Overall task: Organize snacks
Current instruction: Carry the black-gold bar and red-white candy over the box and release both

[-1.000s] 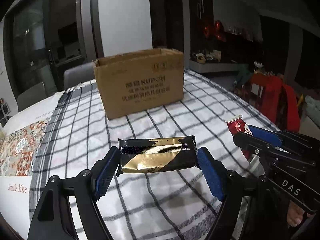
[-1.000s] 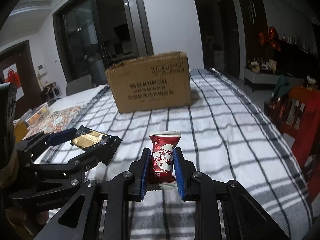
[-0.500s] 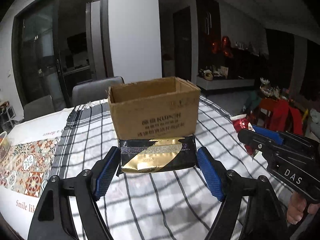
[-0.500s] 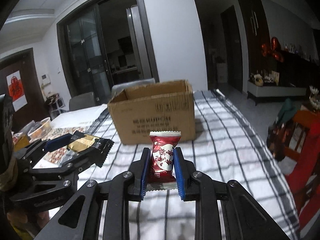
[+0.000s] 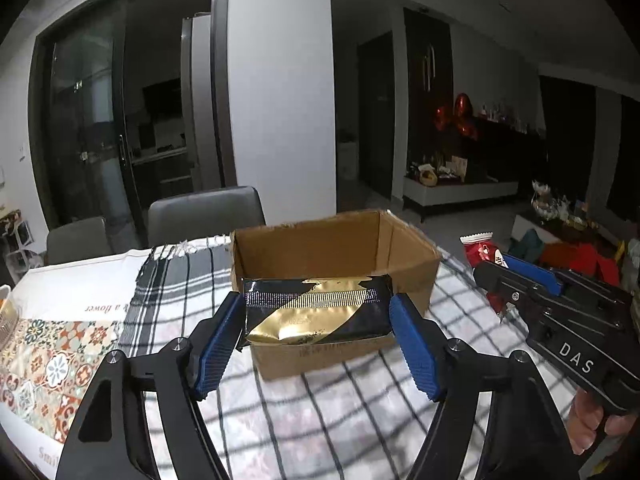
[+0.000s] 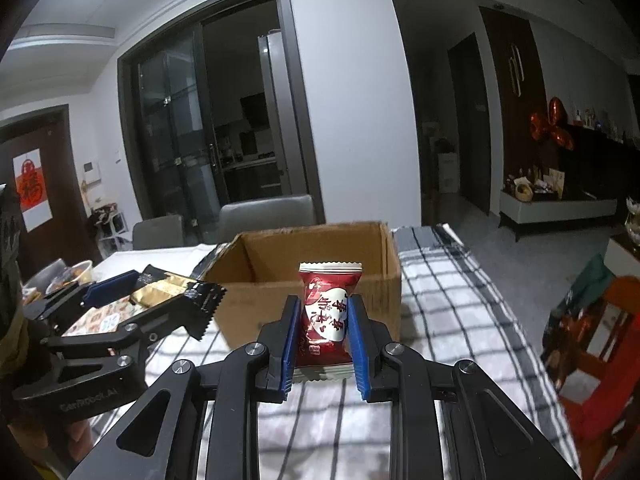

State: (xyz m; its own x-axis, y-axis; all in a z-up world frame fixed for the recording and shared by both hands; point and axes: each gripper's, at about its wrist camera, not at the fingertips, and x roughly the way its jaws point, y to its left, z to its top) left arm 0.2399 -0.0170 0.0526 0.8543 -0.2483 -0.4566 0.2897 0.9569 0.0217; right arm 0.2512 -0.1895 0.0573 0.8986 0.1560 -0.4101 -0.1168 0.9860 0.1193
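Lettering "DAS" marks the right gripper [image 5: 516, 276], jaws narrow, clamping a red snack packet [image 6: 326, 312]. Left gripper [image 5: 318, 334], jaws wide and just closing, holds a black-gold packet [image 5: 316, 312] before the cardboard box [image 6: 312, 248].

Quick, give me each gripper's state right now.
Left gripper: its fingers have just been closing, clamped on the black-and-gold snack packet.
Right gripper: shut on the red snack packet.
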